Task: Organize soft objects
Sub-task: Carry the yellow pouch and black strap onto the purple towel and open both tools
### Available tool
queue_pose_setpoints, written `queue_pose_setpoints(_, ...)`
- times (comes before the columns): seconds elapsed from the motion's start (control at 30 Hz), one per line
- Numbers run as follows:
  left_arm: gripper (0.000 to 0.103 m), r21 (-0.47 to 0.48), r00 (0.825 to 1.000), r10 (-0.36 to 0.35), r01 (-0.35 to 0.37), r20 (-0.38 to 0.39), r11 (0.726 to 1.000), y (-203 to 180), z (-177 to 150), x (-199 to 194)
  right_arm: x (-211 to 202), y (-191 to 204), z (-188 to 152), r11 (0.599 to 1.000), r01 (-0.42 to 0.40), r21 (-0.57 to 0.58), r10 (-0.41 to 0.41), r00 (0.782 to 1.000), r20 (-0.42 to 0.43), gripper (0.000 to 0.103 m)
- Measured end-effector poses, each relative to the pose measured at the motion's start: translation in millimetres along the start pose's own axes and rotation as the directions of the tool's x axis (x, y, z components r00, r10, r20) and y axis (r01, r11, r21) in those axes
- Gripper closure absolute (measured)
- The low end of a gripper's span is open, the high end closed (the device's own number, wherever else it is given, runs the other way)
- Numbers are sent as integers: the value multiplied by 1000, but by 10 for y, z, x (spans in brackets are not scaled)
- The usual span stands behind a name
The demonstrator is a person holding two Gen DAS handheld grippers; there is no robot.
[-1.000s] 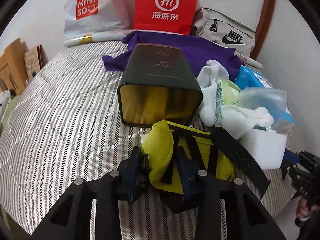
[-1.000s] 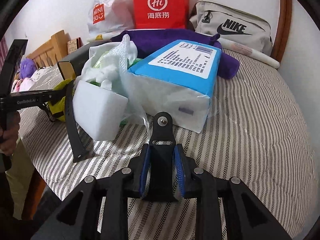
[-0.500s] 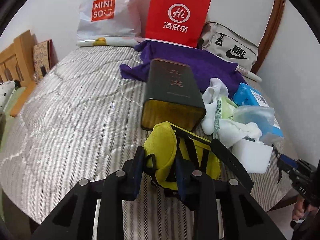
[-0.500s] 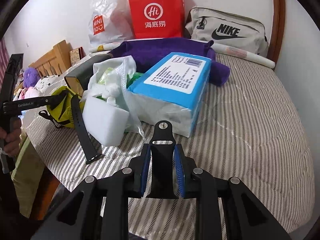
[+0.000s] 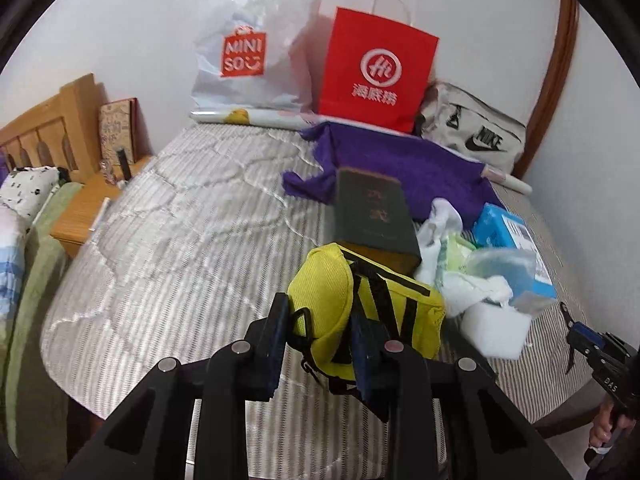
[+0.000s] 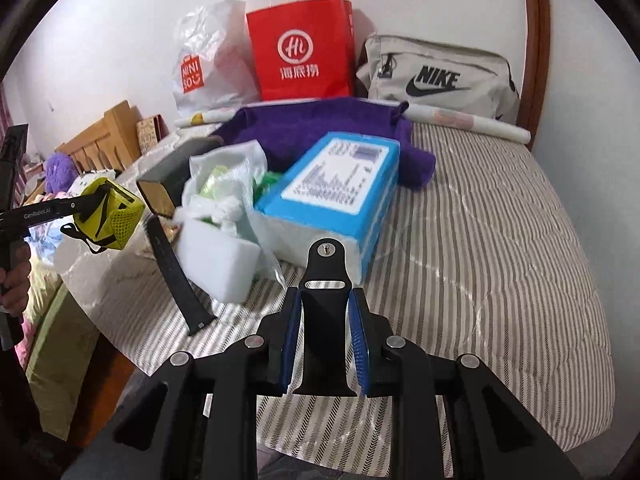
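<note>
The yellow mesh pouch with black straps [image 5: 360, 312] is clamped in the left gripper [image 5: 320, 344] jaws, lifted clear of the striped quilted bed [image 5: 180, 248]. The black rubbery watch strap [image 6: 325, 320] is pinched in the right gripper [image 6: 325, 336]. Both should be carried level; dangling straps may snag the white foam block [image 6: 218, 256].

A home bedroom: striped bed [image 5: 192, 240], wooden headboard [image 5: 44, 136], shopping bags [image 6: 300, 52] against the wall.
</note>
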State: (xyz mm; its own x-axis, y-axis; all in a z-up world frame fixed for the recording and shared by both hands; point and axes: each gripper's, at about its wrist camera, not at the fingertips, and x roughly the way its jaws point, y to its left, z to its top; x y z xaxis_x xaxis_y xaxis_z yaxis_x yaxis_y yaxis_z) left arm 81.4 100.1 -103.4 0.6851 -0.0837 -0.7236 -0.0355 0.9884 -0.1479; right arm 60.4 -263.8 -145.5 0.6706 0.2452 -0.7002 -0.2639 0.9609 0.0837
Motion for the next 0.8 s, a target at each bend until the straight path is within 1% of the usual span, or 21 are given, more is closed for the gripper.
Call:
queue_pose_setpoints(0.1,76,-7,1000,18,-18,9,1000,37,67,-39,-39,25,92,1000,-2,-10,2,1000,17,79)
queue_pose_setpoints(0.27,76,-3,1000,10,-10,13,1000,-10,190,-43,-60,36,258,1000,-15,-15,15,999,36,79)
queue_pose_setpoints(0.43,76,13,1000,2,-2,20,1000,-112,392,-4,-28,-5,491,1000,-25,-10,25,998,55,79)
queue_pose_setpoints(0.53,76,21,1000,-8,8,21,1000,-171,528,50,27,-41,651,999,-39,-7,40,997,63,79)
queue_pose_setpoints(0.67,76,34,1000,-8,7,19,999,-242,737,172,158,-88,885,999,-40,-11,40,997,63,79)
queue_pose_setpoints(0.73,76,29,1000,-14,14,14,999,-251,824,238,257,-125,1031,999,-54,-7,54,997,61,79)
queue_pose_setpoints(0.8,76,22,1000,-18,18,5,1000,-261,924,334,355,-145,1170,999,-48,-11,49,997,59,79)
